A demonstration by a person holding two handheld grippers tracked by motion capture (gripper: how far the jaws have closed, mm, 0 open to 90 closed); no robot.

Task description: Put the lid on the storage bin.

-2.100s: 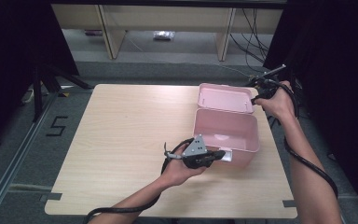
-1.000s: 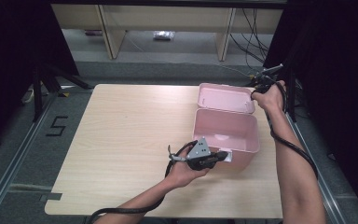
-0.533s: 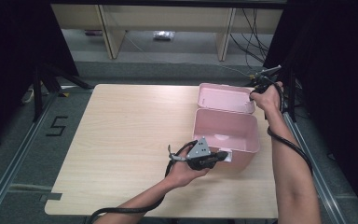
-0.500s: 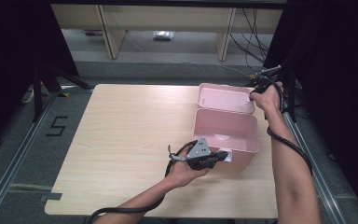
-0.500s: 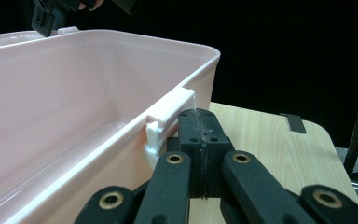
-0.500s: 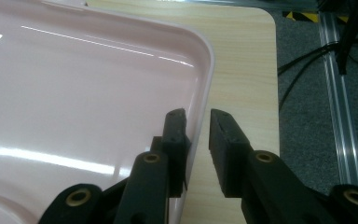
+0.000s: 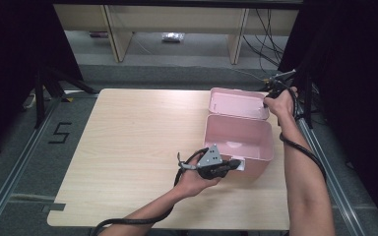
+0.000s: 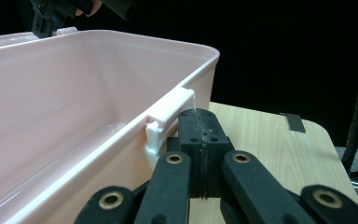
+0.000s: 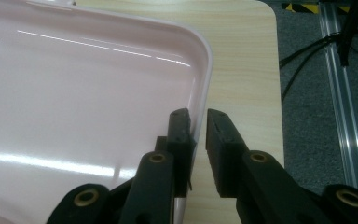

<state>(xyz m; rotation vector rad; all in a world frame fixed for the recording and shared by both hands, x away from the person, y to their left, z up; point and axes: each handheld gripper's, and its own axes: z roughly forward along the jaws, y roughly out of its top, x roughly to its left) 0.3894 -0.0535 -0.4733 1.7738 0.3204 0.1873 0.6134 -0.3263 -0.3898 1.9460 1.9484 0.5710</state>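
Evidently light, stiff, glossy: pink box [image 7: 238, 140] near worktop's right edge, lid [image 7: 237, 103] open behind. Left tongs [image 8: 200, 135] clenched empty beside latch [image 8: 168, 116]. Right tongs [image 9: 198, 133] narrowing astride lid rim, seemingly not pinching yet; best hold there.

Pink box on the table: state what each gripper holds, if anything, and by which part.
The left gripper, jaws shut, sits by the pink box's white latch, holding nothing. The right gripper straddles the lid's rim, not clamped.
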